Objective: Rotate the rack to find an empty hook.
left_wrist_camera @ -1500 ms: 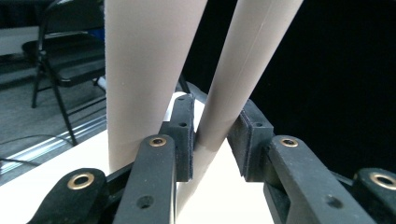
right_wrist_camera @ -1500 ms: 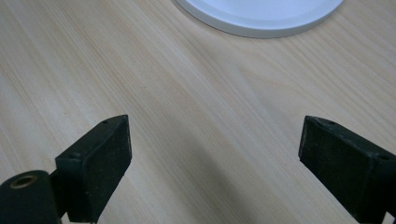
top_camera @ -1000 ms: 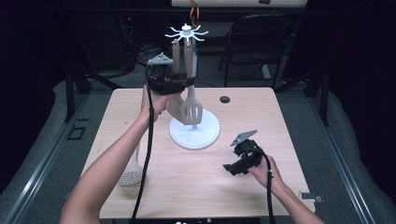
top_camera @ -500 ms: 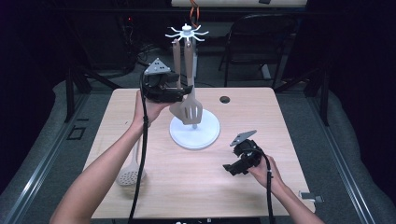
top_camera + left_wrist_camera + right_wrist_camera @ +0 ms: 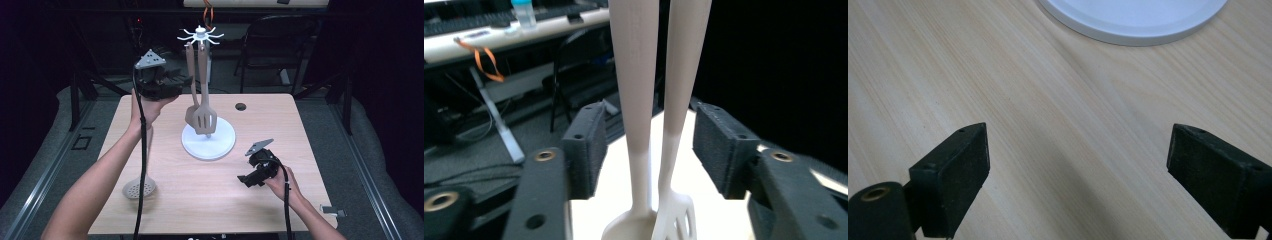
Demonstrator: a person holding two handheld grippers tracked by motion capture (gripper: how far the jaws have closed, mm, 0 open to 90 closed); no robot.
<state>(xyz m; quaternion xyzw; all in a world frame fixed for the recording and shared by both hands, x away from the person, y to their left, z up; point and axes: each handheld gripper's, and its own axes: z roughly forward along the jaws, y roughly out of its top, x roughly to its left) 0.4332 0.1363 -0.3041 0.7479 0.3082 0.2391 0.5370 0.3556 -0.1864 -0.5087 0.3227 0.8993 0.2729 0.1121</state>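
Left gripper view: the left gripper has its fingers spread, both hanging beige plastic utensils, spoon and slotted spatula, between them, ungrasped. A beige perforated skimmer lies unhung on the tabletop; the right gripper gapes empty.

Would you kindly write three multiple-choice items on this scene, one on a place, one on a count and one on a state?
1. Where does the skimmer lie?
A. on the table, near its left front
B. hung on the rack
C. in the right claw

2. How many utensils hang from the rack?
A. none
B. two
C. five

3. How does the left claw stand?
A. shut on the skimmer
B. flat on the table
C. open, with both hanging handles between its jaws

Answers: 1 A, the high view shows it flat on the wood beside the left forearm. 2 B, a spoon and a slotted turner hang there. 3 C, the left claw's view shows gaps beside both handles.
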